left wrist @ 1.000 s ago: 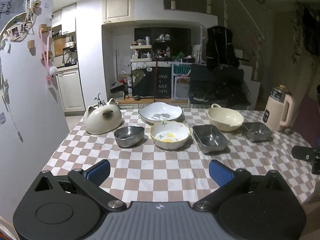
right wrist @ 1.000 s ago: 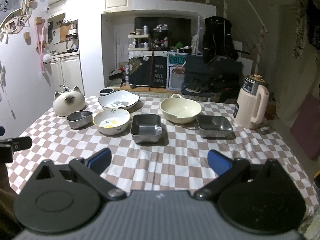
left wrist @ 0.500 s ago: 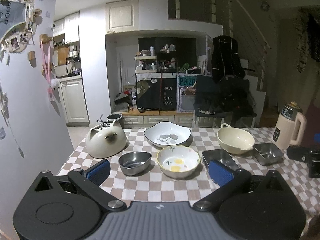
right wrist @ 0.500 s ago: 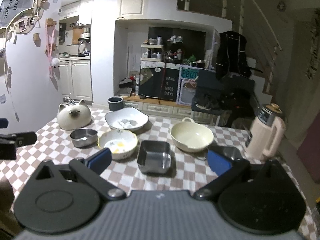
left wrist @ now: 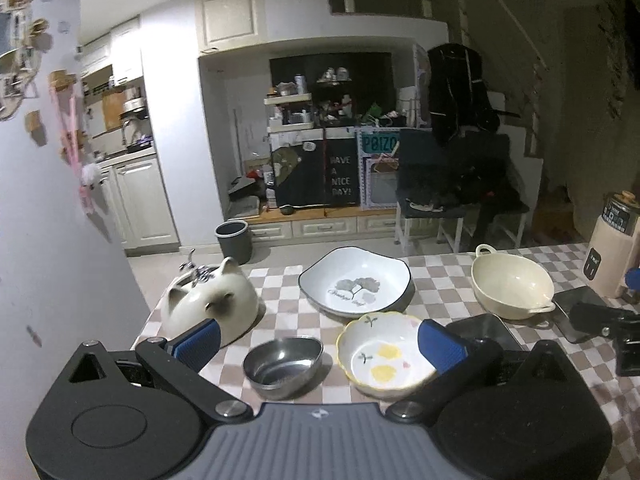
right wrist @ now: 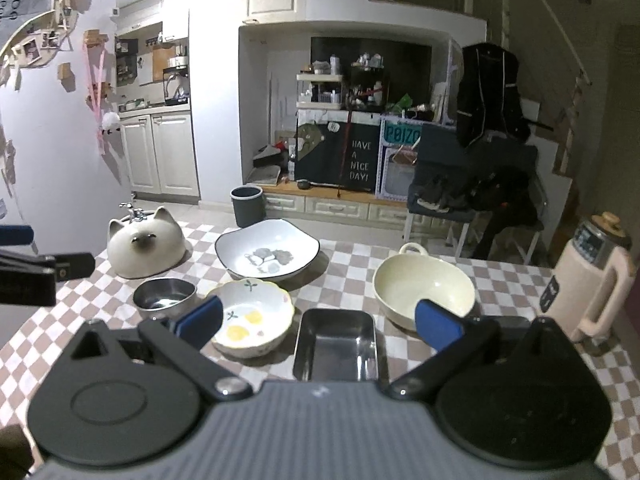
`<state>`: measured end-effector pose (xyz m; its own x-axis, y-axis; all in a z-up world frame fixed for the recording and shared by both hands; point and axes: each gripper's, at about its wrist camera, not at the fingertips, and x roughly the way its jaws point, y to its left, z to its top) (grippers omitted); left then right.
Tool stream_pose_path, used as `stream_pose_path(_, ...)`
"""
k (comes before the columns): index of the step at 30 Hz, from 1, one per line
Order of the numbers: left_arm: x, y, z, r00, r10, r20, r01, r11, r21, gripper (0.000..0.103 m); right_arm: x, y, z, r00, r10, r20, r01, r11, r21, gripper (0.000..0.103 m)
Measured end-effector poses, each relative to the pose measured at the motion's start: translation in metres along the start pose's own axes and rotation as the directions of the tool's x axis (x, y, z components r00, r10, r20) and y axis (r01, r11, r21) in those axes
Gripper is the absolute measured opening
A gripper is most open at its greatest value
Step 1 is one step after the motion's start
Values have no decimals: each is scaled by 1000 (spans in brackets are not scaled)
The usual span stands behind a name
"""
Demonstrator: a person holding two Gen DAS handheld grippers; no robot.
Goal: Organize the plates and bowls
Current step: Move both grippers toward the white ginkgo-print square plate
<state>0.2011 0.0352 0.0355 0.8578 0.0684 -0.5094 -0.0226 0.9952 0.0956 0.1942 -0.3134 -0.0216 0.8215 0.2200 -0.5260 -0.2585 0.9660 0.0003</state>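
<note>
On the checked tablecloth (left wrist: pixel 280 304) stand a small round steel bowl (left wrist: pixel 282 366), a scalloped yellow-rimmed bowl (left wrist: pixel 380 360), a white leaf-print dish (left wrist: pixel 354 286) and a cream handled bowl (left wrist: pixel 512 286). My left gripper (left wrist: pixel 318 344) hangs open above the steel and scalloped bowls, holding nothing. In the right wrist view the rectangular steel tray (right wrist: pixel 336 344) lies between the blue fingertips of my open right gripper (right wrist: pixel 318 318), with the scalloped bowl (right wrist: pixel 252 318), the cream bowl (right wrist: pixel 424 290), the leaf dish (right wrist: pixel 266 254) and the steel bowl (right wrist: pixel 164 298) around it.
A cat-shaped ceramic pot (left wrist: pixel 212 304) sits at the table's far left corner. A cream kettle (right wrist: pixel 592 276) stands at the right edge. A second steel tray (left wrist: pixel 576 308) lies by the right gripper's body (left wrist: pixel 616 328). Chairs (left wrist: pixel 452 200) and a bin (left wrist: pixel 234 236) stand beyond the table.
Both grippers have moved forward and lower over the table, so the bowls now lie close under their fingertips. Both stay open; no dish has moved.
</note>
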Motion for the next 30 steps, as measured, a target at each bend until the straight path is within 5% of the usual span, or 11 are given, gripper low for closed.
stream_pose_path(16, 153, 5, 67, 993, -69, -96, 89, 970, 225, 103, 119, -20, 39, 994, 28, -107, -2, 971, 239, 103)
stream_pose_path(22, 205, 8, 89, 987, -134, -92, 154, 950, 271, 103, 178, -14, 34, 973, 107, -206, -22, 927, 375, 103)
stream_pose_path(26, 249, 6, 98, 985, -127, -115, 157, 941, 301, 103, 200, -16, 31, 972, 109, -209, 0, 887, 461, 103)
stream_pose_path(30, 291, 4, 102, 972, -152, -179, 204, 923, 326, 103, 222, -21, 32, 958, 198, -207, -48, 822, 568, 103)
